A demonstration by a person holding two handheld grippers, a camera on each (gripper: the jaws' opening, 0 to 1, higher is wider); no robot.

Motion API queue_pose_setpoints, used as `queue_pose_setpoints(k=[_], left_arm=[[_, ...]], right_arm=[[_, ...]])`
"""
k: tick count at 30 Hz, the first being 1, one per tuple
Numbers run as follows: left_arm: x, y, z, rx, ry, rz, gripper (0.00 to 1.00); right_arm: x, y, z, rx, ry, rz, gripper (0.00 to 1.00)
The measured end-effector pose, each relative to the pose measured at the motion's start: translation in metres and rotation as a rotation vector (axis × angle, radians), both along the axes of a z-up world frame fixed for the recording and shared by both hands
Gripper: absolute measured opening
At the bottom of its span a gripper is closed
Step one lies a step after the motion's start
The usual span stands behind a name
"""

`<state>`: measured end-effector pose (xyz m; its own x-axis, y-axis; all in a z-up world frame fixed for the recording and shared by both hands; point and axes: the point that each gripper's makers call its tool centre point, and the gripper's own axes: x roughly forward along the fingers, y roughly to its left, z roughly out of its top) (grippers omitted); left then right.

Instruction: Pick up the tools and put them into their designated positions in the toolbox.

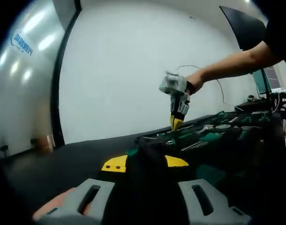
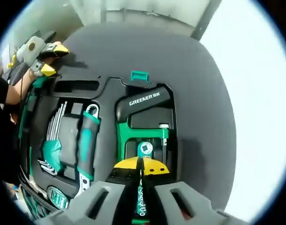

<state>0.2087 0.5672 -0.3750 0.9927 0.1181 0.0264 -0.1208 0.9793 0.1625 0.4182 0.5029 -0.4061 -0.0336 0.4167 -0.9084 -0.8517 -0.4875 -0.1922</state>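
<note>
Right hand-held gripper (image 2: 142, 169) over toolbox (image 2: 105, 89) with hex keys (image 2: 53, 136), wrench (image 2: 86, 140).

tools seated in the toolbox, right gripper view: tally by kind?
Hex key set: 1
Adjustable wrench: 1
Black and green GREENER tool: 1
Tape measure, partly cut off: 1
Slim tool held in the right hand-held gripper: 1
Total: 5

Bright even light, wall glare, fisheye warping
</note>
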Motion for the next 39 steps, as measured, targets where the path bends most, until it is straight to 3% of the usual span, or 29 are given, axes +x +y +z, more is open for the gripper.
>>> queue_pose_setpoints(k=[7, 9, 11, 12, 13, 16, 24, 25, 26, 28, 29, 30, 31, 33, 34, 36, 37, 39], left_arm=[[0.0, 0.0, 0.0, 0.0, 0.0, 0.001, 0.26], [0.0, 0.0, 0.0, 0.001, 0.0, 0.001, 0.26], [0.0, 0.0, 0.0, 0.001, 0.0, 0.001, 0.26], [0.0, 0.0, 0.0, 0.001, 0.001, 0.001, 0.26], [0.0, 0.0, 0.0, 0.001, 0.001, 0.001, 0.26], [0.0, 0.0, 0.0, 0.001, 0.001, 0.001, 0.26], [0.001, -0.001, -0.001, 0.0, 0.002, 0.003, 0.26], [0.001, -0.001, -0.001, 0.0, 0.002, 0.003, 0.26], [0.001, -0.001, -0.001, 0.001, 0.002, 0.003, 0.26], [0.001, 0.0, -0.001, 0.0, 0.002, 0.002, 0.26], [0.001, 0.0, -0.001, -0.001, 0.002, 0.002, 0.26], [0.001, 0.0, -0.001, -0.002, 0.002, 0.001, 0.26], [0.001, 0.0, -0.001, -0.002, 0.002, 0.001, 0.26], [0.001, 0.0, -0.001, -0.003, 0.003, 0.002, 0.26], [0.0, 0.0, -0.001, -0.003, 0.003, 0.002, 0.26], [0.001, 0.001, -0.001, -0.002, 0.003, 0.002, 0.26], [0.0, 0.0, -0.001, -0.001, 0.003, 0.002, 0.26], [0.001, -0.002, 0.002, 0.003, -0.009, -0.004, 0.26]], right_arm=[[0.0, 0.002, -0.004, 0.032, -0.069, -0.019, 0.0], [0.0, 0.002, -0.002, 0.054, -0.088, 0.021, 0.01], [0.0, -0.003, 0.002, 0.047, -0.069, 0.032, 0.08], [-0.007, -0.007, 0.005, 0.035, 0.001, 0.016, 0.11], [-0.004, -0.001, 0.015, 0.086, 0.037, -0.012, 0.07], [0.017, 0.009, 0.032, 0.162, -0.012, -0.06, 0.0], [0.009, 0.007, 0.004, 0.104, -0.056, -0.011, 0.0], [0.01, 0.008, 0.002, 0.133, -0.059, -0.038, 0.0], [0.01, 0.007, 0.002, 0.125, -0.066, -0.007, 0.0], [0.015, 0.003, 0.005, 0.093, -0.092, -0.03, 0.0], [0.017, 0.003, 0.011, 0.117, -0.109, -0.038, 0.0], [0.015, 0.01, 0.03, 0.23, -0.094, -0.056, 0.0], [0.009, 0.005, 0.044, 0.287, -0.034, -0.11, 0.0], [0.009, -0.002, 0.066, 0.396, 0.019, -0.196, 0.0], [0.009, -0.012, 0.081, 0.466, 0.046, -0.222, 0.0], [0.002, -0.032, 0.096, 0.537, 0.09, -0.209, 0.0], [0.0, -0.047, 0.111, 0.625, 0.149, -0.238, 0.0], [-0.002, -0.073, 0.121, 0.682, 0.258, -0.261, 0.01]])
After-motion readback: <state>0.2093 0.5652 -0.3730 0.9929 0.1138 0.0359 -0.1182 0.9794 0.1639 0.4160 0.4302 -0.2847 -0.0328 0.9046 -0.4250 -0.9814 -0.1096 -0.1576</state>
